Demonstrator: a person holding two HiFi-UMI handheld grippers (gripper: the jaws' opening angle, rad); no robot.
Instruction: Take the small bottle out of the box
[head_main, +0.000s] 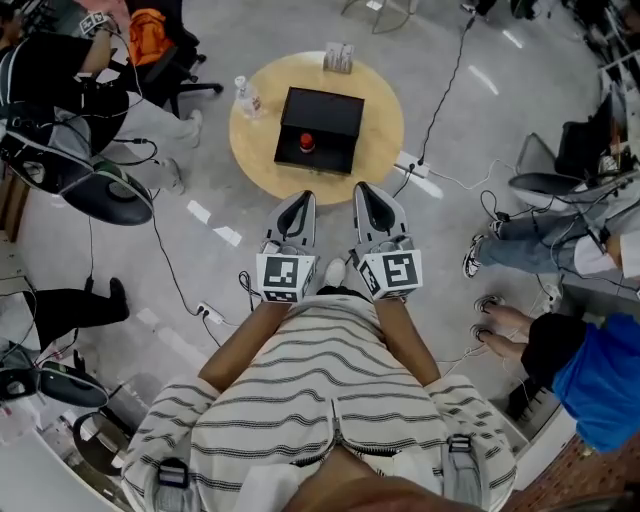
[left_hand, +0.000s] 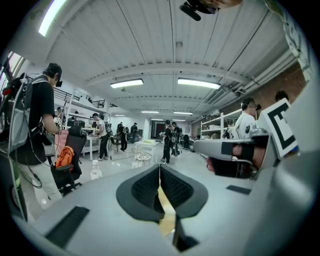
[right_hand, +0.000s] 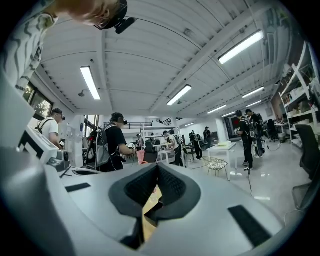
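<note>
A black box (head_main: 321, 128) lies open on a round wooden table (head_main: 382, 135) ahead of me. Inside it is a small bottle with a red cap (head_main: 307, 143). My left gripper (head_main: 301, 199) and right gripper (head_main: 365, 192) are held side by side in front of my body, above the floor and short of the table's near edge. Both point toward the box. In the left gripper view the left gripper (left_hand: 159, 172) has its pads together with nothing between them. The right gripper (right_hand: 156, 173) looks the same in its own view. The box is hidden in both gripper views.
A clear water bottle (head_main: 244, 97) and a small pale pack (head_main: 339, 57) stand on the table. Cables and a power strip (head_main: 415, 166) run over the floor. Office chairs (head_main: 108, 190) stand at the left, and people's feet (head_main: 489, 313) are at the right.
</note>
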